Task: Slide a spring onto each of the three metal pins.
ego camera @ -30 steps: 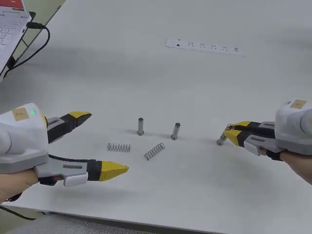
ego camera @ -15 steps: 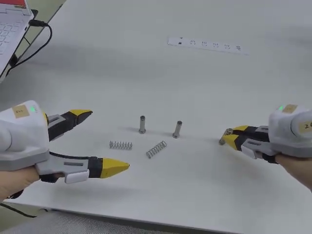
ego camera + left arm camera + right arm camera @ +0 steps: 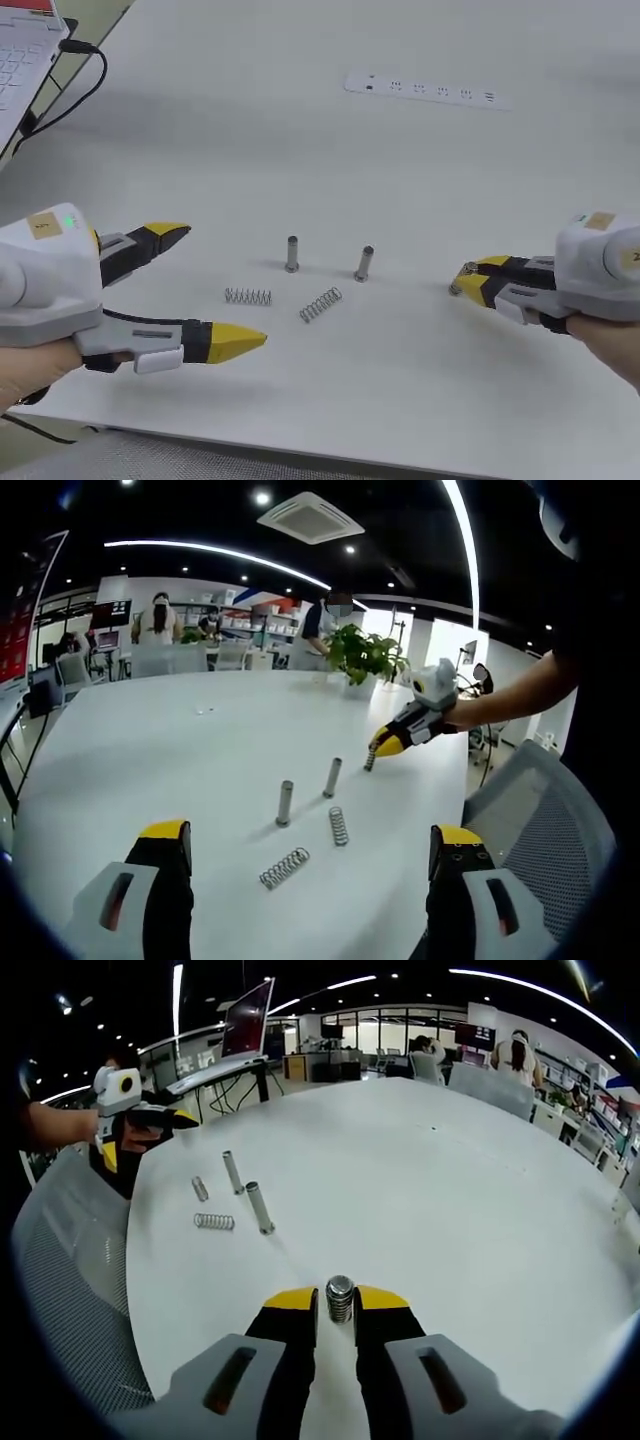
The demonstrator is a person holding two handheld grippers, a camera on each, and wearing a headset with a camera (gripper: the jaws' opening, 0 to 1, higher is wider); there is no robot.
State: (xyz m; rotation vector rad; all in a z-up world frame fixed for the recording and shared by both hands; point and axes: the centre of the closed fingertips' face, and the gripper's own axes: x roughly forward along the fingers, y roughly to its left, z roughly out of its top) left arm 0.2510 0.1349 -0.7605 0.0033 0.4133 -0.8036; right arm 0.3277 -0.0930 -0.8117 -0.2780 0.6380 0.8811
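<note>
**A:** Head view first. What is hard to read?

**B:** The right gripper (image 3: 463, 280). Its yellow tips sit close together against something small and grey on the table (image 3: 400, 180). From here I cannot tell whether that is a pin, a spring or both. The laptop (image 3: 20, 45) is cut off by the left edge.

**A:** And what is plain?

**B:** The left gripper (image 3: 224, 286) gapes wide and holds nothing. The left pin (image 3: 292, 254) and the middle pin (image 3: 364, 263) stand upright and bare, side by side. The flat spring (image 3: 247, 296) and the angled spring (image 3: 320, 305) lie on their sides just in front of them. A power strip (image 3: 417, 92) lies well beyond.

**A:** The left gripper view?

**B:** Its own jaws rise far apart, with both bare pins and both loose springs framed between them. Across the table the right gripper's tips meet at a short ribbed post, too small to make out coils for certain. People and a plant (image 3: 365, 655) sit beyond the table.

**A:** The right gripper view?

**B:** Here the grey thing reads clearly. The third pin (image 3: 340, 1286) stands upright between the two yellow tips. The third spring (image 3: 340, 1308) is coiled round it below the cap. The jaws are nearly closed, both tips pressing the coils. The pin's foot is hidden behind the jaws. The left gripper shows at far left with its tips apart.
</note>
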